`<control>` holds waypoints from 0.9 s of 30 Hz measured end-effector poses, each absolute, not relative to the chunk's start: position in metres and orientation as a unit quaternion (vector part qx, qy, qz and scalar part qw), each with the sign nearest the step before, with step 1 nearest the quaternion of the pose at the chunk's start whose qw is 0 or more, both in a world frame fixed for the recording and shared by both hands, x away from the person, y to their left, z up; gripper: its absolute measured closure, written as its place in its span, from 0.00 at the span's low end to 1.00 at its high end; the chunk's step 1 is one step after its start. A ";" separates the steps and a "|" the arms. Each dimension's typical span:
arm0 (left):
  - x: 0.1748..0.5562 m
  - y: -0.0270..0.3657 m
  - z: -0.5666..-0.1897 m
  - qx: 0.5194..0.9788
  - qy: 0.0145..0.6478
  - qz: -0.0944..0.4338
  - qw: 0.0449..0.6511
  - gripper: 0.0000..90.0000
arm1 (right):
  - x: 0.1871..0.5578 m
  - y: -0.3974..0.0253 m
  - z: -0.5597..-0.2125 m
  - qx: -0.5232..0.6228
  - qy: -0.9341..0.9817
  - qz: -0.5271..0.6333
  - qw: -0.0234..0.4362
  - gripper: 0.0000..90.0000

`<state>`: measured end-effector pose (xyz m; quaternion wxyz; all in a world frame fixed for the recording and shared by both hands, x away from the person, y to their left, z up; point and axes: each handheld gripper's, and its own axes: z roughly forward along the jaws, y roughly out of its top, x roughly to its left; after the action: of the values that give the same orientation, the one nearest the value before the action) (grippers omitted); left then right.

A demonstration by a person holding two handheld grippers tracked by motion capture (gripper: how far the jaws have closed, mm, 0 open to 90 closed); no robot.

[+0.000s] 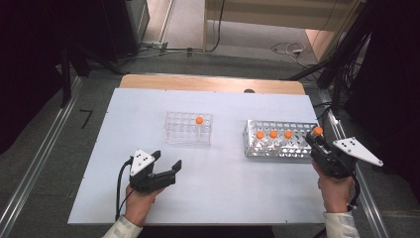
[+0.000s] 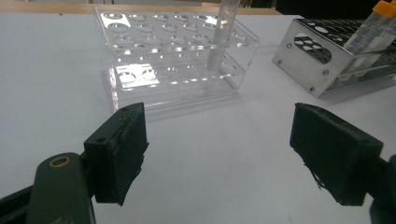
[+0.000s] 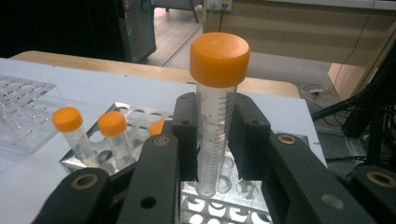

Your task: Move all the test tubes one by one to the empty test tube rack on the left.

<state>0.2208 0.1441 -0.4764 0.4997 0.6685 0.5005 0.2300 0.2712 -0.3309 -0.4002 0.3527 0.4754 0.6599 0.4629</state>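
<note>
Nearest the lens, your right gripper was clamped on an orange-capped centrifuge tube, jaws pressed to the graduated barrel below the cap, the tube upright and lifted above the far-right end of the metal rack. That rack stood near the right edge of the table, and three more capped tubes stood in a row along its far side. To its left, around the middle of the table, the clear acrylic rack held a single tube near its far right corner. Your left gripper rested on the table near the front edge, jaws spread wide and empty, pointed toward the clear rack. As I read it, you were moving tubes from the metal rack to the clear one: one was seated, one was in your grip and not yet placed, and three were left to carry across.
</note>
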 end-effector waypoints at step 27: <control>0.219 0.140 -0.478 0.676 0.492 0.242 0.492 0.21 | 0.254 -0.287 -0.440 0.448 0.709 0.468 0.278 0.79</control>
<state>0.2195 0.1404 -0.4779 0.4924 0.6759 0.4920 0.2422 0.2535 -0.2874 -0.4399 0.2780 0.4484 0.7087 0.4685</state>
